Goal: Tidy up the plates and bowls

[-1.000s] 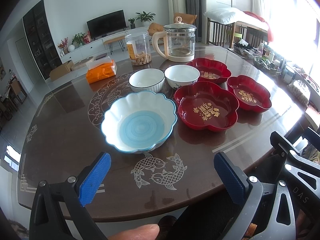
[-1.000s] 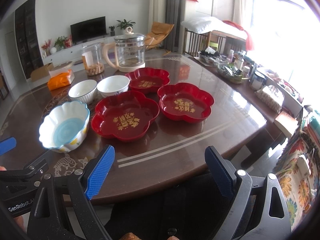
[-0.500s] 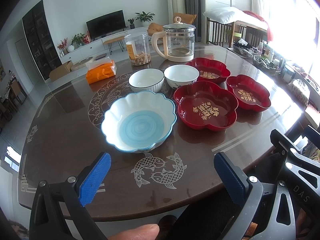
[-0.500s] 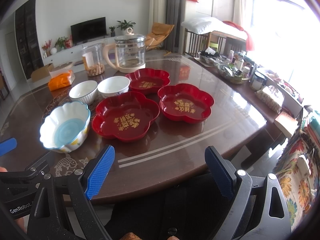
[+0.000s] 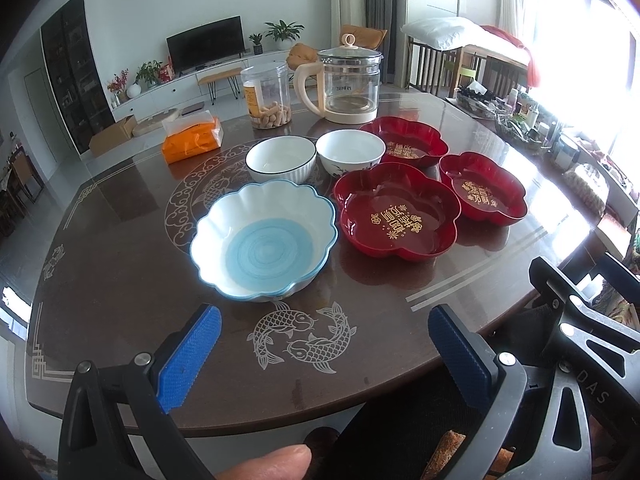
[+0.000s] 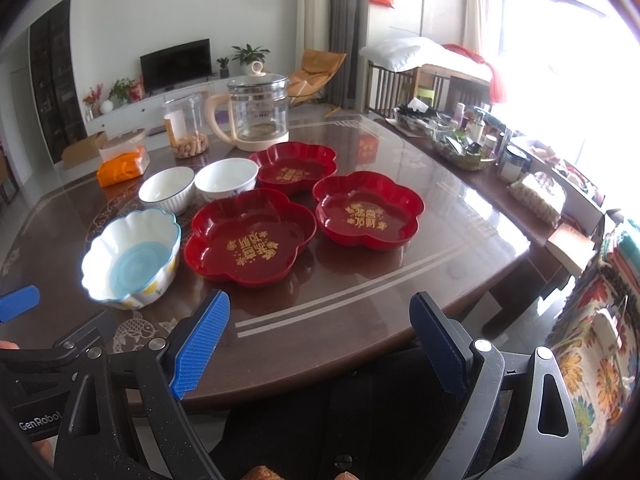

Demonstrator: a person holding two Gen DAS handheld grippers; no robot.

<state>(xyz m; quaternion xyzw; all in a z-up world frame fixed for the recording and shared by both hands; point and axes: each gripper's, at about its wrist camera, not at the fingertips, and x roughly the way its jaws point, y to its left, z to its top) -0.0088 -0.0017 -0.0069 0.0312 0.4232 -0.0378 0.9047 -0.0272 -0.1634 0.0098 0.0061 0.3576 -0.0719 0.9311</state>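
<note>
On the table (image 5: pixel 120 280) before me, the scalloped bowl (image 5: pixel 262 240) sits nearest, left of three flower-shaped plates (image 5: pixel 396 210). Two small bowls (image 5: pixel 281 159) stand side by side behind it, then a jar (image 5: pixel 266 96), kettle (image 5: pixel 348 80) and tissue pack (image 5: pixel 192 140) farther back

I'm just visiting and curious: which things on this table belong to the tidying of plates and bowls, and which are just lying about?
For the job:
scalloped blue-and-white bowl
two small white bowls
three red flower-shaped plates

Just lying about:
glass kettle
clear plastic snack jar
orange tissue pack
</note>
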